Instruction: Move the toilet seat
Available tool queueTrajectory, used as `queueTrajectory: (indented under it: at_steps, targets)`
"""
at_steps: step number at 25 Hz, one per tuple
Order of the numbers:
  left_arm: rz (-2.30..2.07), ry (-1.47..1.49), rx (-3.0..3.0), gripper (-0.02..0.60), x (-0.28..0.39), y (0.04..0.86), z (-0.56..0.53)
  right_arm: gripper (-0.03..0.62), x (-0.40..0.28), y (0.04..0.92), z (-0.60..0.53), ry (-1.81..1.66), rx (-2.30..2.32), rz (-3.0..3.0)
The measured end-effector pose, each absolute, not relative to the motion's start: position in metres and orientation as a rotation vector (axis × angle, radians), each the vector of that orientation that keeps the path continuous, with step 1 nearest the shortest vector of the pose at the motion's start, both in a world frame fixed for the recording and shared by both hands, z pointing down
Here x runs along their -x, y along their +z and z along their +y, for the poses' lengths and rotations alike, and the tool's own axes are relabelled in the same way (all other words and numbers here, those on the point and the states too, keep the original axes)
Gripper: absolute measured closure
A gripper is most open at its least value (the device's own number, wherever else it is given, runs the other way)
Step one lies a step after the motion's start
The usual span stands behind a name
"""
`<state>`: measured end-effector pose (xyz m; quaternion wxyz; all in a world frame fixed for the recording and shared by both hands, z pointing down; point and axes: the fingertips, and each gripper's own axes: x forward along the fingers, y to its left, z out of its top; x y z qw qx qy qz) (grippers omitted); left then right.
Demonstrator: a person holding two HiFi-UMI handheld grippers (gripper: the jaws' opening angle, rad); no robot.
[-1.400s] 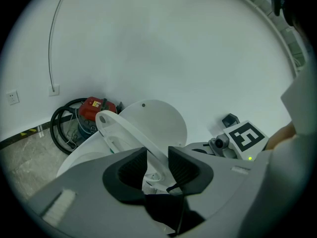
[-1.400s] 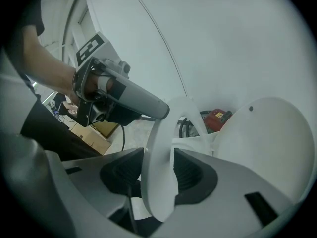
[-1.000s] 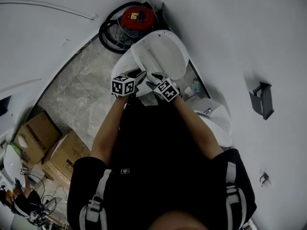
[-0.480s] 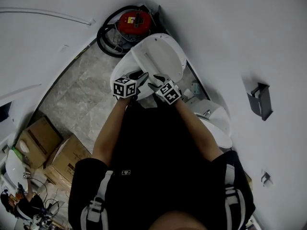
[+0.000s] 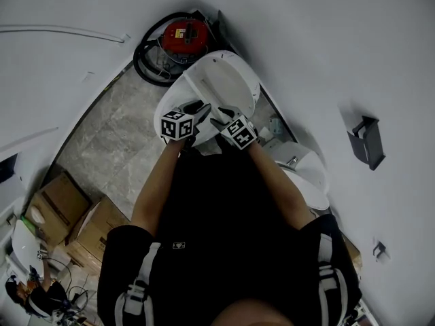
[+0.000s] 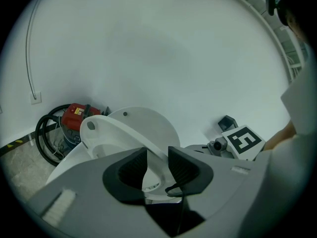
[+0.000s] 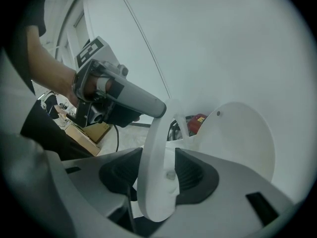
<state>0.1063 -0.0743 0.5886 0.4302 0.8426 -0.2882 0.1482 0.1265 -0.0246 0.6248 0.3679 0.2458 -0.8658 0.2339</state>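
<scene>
**Both grippers clamped on the raised front rim of the toilet seat**

Head view: both bare forearms reach forward from the dark-clad torso and converge over the toilet. The left gripper (image 5: 197, 112) and right gripper (image 5: 221, 116) sit side by side, nearly touching, with their marker cubes facing up.

Left gripper view: the jaws stand at a narrow, part-way opening. Their black pads (image 6: 133, 165) press on either face of the toilet seat (image 6: 120, 133), whose thin white ring runs up and away to the left from the grip.

Right gripper view: these jaws are likewise narrowed onto the seat, which passes between them edge-on and close to upright. The left gripper and the hand holding it show beyond, at the upper left of that view.

The seat is lifted clear of the bowl (image 6: 67, 160) and tilted. It lies between the bowl below and the lid (image 6: 148, 125), which stands open behind it against the white wall (image 6: 158, 48).

Clearances:
- Behind the lid, the wall leaves no visible gap.
- At the rear left, a red vacuum cleaner (image 5: 185, 34) with a coiled black hose (image 5: 146, 63) stands just beside the bowl.
- To the left of the bowl, marbled floor tile (image 5: 112, 138) lies bare.
- To the right, a white ceramic fixture (image 5: 309, 175) is near, leaving only a narrow strip of floor.
- A dark grey holder (image 5: 367, 141) is mounted on the right wall, well apart from the grippers.
- Cardboard boxes (image 5: 75, 209) sit well apart from the toilet, at the lower left of the head view.
</scene>
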Motion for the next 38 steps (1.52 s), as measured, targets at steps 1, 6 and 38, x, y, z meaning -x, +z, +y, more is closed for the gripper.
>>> queueTrajectory:
  at_steps: [1, 6, 38]
  targets:
    - [-0.718, 0.37, -2.102, 0.446, -0.108, 0.588, -0.076, 0.387, -0.129, 0.624, -0.026, 0.6, -0.635, -2.223]
    - [-0.719, 0.364, -2.105, 0.446, -0.117, 0.585, -0.082, 0.388, -0.137, 0.621, -0.032, 0.594, -0.645, -2.221]
    - [-0.749, 0.337, -2.11, 0.443, -0.167, 0.585, -0.118, 0.395, -0.184, 0.589, -0.071, 0.45, -0.654, -2.332]
